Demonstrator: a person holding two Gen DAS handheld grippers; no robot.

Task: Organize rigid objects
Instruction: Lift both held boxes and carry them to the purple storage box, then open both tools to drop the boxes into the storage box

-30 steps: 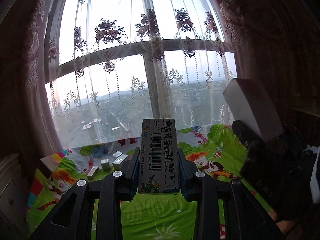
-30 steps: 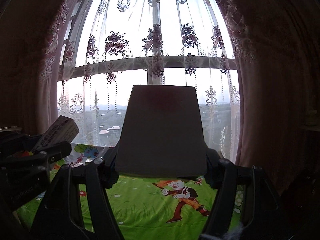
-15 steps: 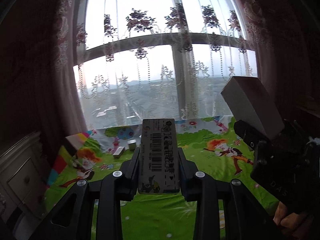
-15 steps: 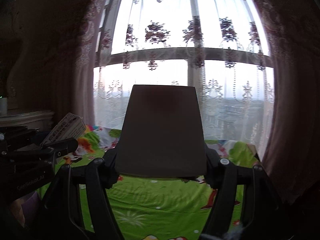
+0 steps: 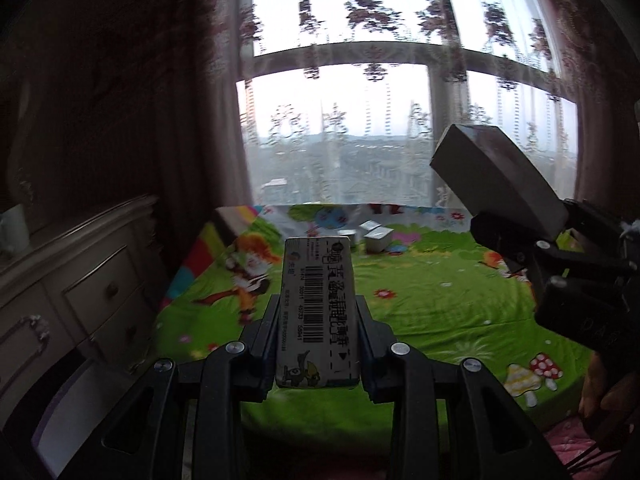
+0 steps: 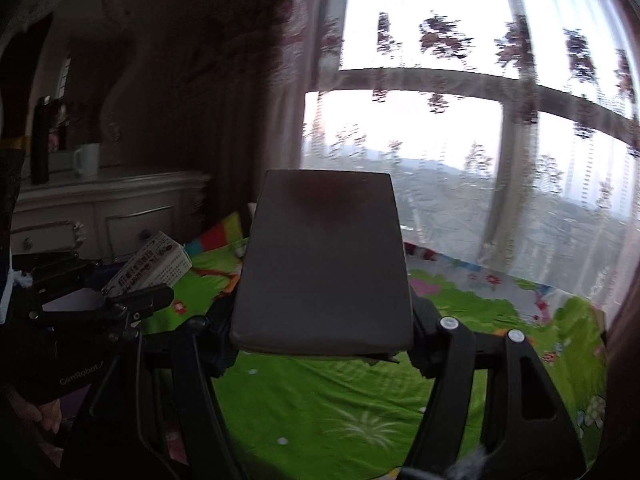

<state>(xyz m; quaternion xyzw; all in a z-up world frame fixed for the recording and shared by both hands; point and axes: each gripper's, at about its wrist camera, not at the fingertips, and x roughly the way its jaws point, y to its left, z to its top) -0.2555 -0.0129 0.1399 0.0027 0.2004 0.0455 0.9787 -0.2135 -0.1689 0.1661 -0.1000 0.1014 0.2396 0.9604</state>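
1. Gripping a narrow carton [image 5: 318, 312], the left gripper [image 5: 318, 344] had its jaws drawn nearly together, pads pressed on the carton's two long sides. The carton's long axis ran forward along the fingers, barcode face up, its far end pointing toward the back of the green mat [image 5: 420, 308].

2. Lying ahead and a little right of that carton, a small cluster of pale boxes [image 5: 374, 236] sat near the mat's far edge under the window. That cluster looked like the gathering spot, and the left gripper seemed the nearer and better lined up with it; the carton's axis pointed just left of the cluster.

3. Standing left of the mat was a cream dresser [image 6: 112, 212] with a white mug [image 6: 88, 160] on top, well apart from the boxes.

4. Holding a broad dark box [image 6: 324, 264], the right gripper [image 6: 324, 336] had its jaws spread about midway and clamped on the box's sides, the flat top face toward the camera. It was carried above the mat's right part, and from there the cluster was hidden behind the box.
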